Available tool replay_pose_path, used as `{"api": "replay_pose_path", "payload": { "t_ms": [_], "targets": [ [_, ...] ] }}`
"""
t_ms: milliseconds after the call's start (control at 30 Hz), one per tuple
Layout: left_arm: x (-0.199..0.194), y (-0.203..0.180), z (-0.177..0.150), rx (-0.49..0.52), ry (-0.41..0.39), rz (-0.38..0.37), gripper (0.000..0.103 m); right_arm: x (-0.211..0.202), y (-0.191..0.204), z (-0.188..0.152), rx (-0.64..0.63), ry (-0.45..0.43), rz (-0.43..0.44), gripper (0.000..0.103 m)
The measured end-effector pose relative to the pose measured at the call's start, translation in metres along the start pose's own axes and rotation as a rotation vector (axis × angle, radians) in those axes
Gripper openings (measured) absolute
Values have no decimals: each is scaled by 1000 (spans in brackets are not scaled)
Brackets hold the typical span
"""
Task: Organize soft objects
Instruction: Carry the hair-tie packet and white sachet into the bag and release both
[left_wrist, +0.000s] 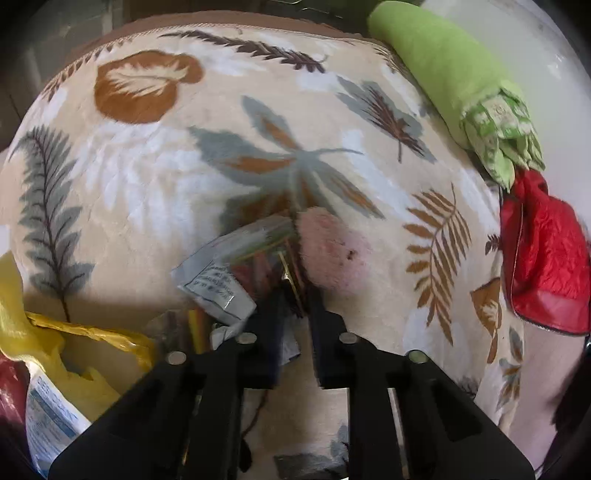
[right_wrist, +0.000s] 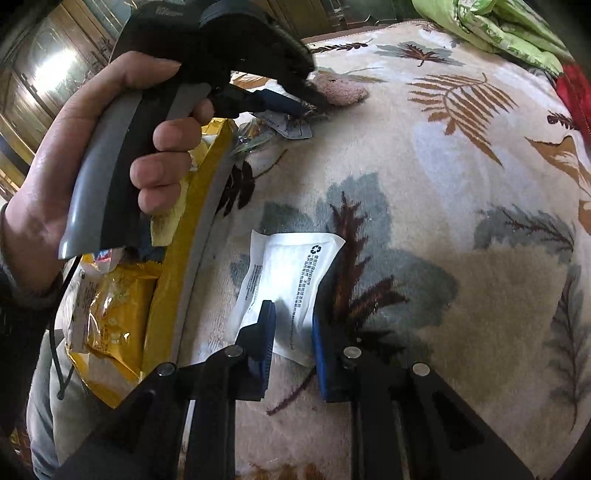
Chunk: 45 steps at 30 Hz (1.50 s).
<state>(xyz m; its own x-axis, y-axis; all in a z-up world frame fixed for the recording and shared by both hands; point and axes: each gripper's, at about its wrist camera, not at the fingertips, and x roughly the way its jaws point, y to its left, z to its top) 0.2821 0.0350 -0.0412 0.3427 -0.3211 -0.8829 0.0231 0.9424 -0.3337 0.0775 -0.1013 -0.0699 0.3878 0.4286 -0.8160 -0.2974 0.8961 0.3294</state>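
Honestly, most of the sorting looks to be ahead of me. Nearest, my right gripper (right_wrist: 291, 345) hovers low over the leaf-patterned blanket (right_wrist: 461, 295), its jaws apart on either side of the near end of a flat white packet (right_wrist: 291, 273) with printed text; the packet lies between them, but I judge they have not closed on it. Just to its left, a yellow bag (right_wrist: 177, 266) lies open with crinkled snack wrappers (right_wrist: 107, 306) inside, which I take to be the collecting place.

My left gripper (left_wrist: 293, 295) is further out on the blanket, beside that bag's mouth. Its jaws stand nearly together on the edge of a clear plastic packet (left_wrist: 236, 266) of coloured strips with a white label, and a bit of the plastic seems caught between them, though I cannot be certain the grip is firm. Touching that packet on its far side is a small pink plush (left_wrist: 332, 247), lying loose.

Farthest off, at the bed's edge, a rolled green cloth (left_wrist: 443, 74) and a red quilted pouch (left_wrist: 546, 266) sit close together, untouched.

So by my reckoning some wrappers are bagged; two packets are in hand or nearly so, and the plush, cloth and pouch remain.
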Motion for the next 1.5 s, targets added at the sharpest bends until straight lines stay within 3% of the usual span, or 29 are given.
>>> {"api": "replay_pose_path", "payload": {
  "t_ms": [67,200,267,333,467,600,733,867,900,933,967,1033,1133,1200,1267,1300,1367,1433,1500],
  "targets": [
    [-2,3,-3,13,1,-7,4,1,1,1,5,1,-4,18],
    [-20,8,-22,-4,-10,-96,1,-2,2,0,13,-2,-10,18],
    [-38,16,-37,-48,-19,-193,1,-5,2,-2,16,-10,-4,18],
    [-63,13,-59,-28,-53,-273,1,-10,-1,-4,26,-19,14,16],
    [-101,19,-103,-21,-80,-363,1,-23,-8,-7,71,-26,82,11],
    [-140,31,-154,-17,-128,-381,1,-37,-11,-14,94,-44,97,9],
    [-156,41,-187,-9,-145,-340,1,-42,-13,-23,113,-56,92,8],
    [-143,31,-181,-38,-101,-321,4,-51,-28,-29,179,-71,100,8],
    [-136,24,-176,-35,-78,-284,6,-56,-33,-32,195,-81,81,8],
    [-127,14,-170,-16,-56,-242,16,-57,-36,-35,204,-83,69,8],
    [-116,-1,-161,34,-44,-185,32,-59,-39,-37,213,-81,60,8],
    [-92,-20,-145,82,-18,-74,51,-62,-42,-41,219,-77,42,8],
    [-55,-40,-128,170,33,63,52,-62,-43,-44,214,-67,38,8],
    [-25,-42,-123,181,91,198,52,-61,-40,-44,198,-64,24,8],
    [-14,-47,-125,214,90,259,52,-59,-39,-42,183,-58,23,8],
    [-15,-50,-127,234,65,274,51,-58,-39,-41,176,-53,19,9],
    [-19,-43,-131,198,44,239,21,-56,-39,-39,176,-49,24,9],
    [-28,-33,-133,168,42,176,19,-56,-41,-39,176,-46,28,9],
    [-47,-20,-138,115,27,37,18,-55,-42,-40,174,-44,32,9]
  ]
}}
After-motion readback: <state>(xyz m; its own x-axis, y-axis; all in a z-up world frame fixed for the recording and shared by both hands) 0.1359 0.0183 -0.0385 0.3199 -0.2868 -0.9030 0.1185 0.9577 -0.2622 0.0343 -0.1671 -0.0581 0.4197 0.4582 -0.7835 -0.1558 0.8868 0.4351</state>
